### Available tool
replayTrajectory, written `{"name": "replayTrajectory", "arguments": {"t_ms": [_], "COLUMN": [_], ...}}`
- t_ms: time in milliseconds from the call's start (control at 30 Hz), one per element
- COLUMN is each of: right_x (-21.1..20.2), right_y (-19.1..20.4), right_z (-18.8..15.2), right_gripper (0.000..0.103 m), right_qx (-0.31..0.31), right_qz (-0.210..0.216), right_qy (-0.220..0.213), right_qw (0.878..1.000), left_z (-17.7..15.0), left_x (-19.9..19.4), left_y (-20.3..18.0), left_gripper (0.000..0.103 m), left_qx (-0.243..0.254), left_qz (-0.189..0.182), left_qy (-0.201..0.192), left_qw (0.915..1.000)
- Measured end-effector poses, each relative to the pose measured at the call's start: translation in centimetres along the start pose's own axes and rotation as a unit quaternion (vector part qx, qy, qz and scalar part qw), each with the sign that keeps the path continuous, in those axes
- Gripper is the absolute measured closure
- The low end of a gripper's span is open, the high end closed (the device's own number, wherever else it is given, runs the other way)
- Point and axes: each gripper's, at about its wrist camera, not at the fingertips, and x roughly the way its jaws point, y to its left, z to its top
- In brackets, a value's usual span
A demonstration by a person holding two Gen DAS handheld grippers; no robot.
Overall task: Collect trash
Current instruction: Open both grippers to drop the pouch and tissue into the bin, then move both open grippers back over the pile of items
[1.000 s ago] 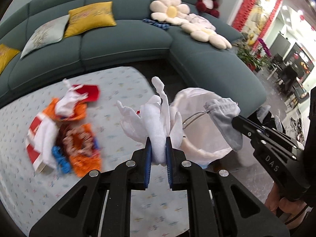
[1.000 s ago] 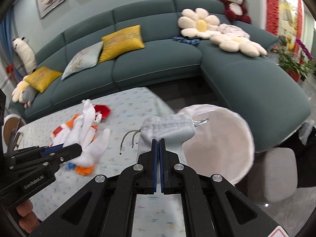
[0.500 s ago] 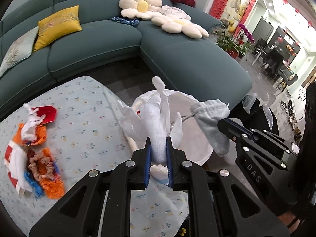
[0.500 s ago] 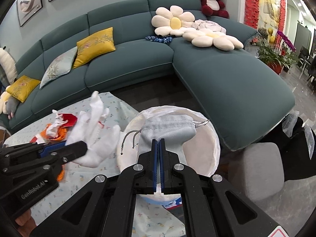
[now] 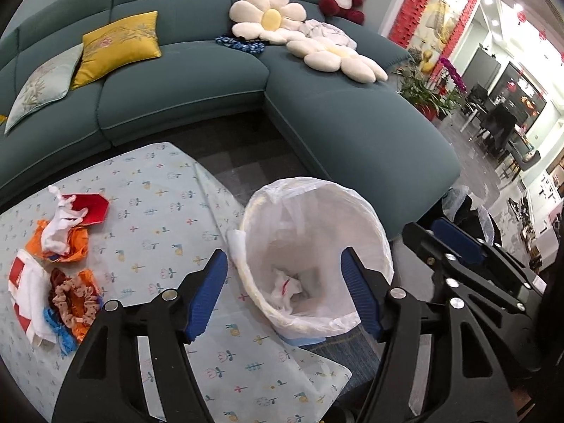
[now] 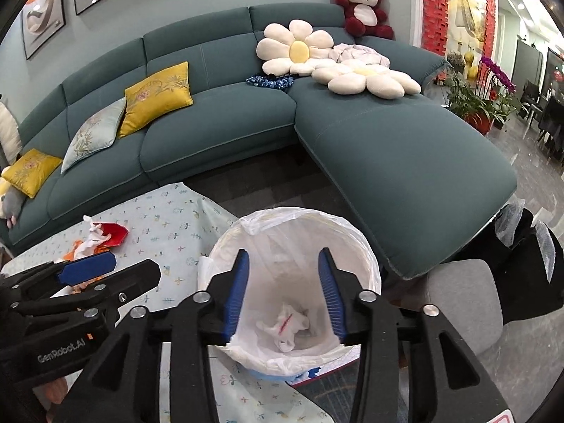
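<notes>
A bin lined with a white bag stands by the table corner. Crumpled white trash lies at its bottom. My left gripper is open and empty, above the bin's near rim. My right gripper is open and empty over the bin mouth; its blue pads straddle the opening. A pile of trash remains on the table at left: white tissue, orange wrappers, a red piece, a scrunchie. Part of it shows in the right wrist view.
A table with a light floral cloth is at left. A teal corner sofa with cushions and flower pillows runs behind and to the right. A grey stool and dark bags stand right of the bin.
Both grippers have opened. The white glove from the left and the grey pouch from the right are gone from the jaws, and trash now lies in the bin.
</notes>
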Motion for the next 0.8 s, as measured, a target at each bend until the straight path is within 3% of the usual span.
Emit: {"name": "replayTrajectory", "arguments": {"t_ms": [167, 300, 800], "right_x": [-1.3, -2.4, -3.4], "right_y": [1.1, 2.5, 11.0], "right_z": [0.1, 0.1, -1.4], "right_gripper": [0.051, 0.047, 0.047], "right_qx": [-0.007, -0.019, -0.076], "right_qz": [0.006, 0.014, 0.066], "right_qy": [-0.011, -0.018, -0.008], "right_qw": [1.000, 1.000, 0.995], "left_z": [-0.8, -1.6, -3.7], "left_x": [-1.3, -2.7, -6.7], "left_y": [1.1, 2.3, 10.2], "left_gripper": [0.038, 0.031, 0.028], "left_qx": [-0.003, -0.011, -0.080], "left_qz": [0.021, 0.039, 0.086], "left_qy": [-0.007, -0.017, -0.038], "left_qw": [0.9998, 0.9991, 0.9923]}}
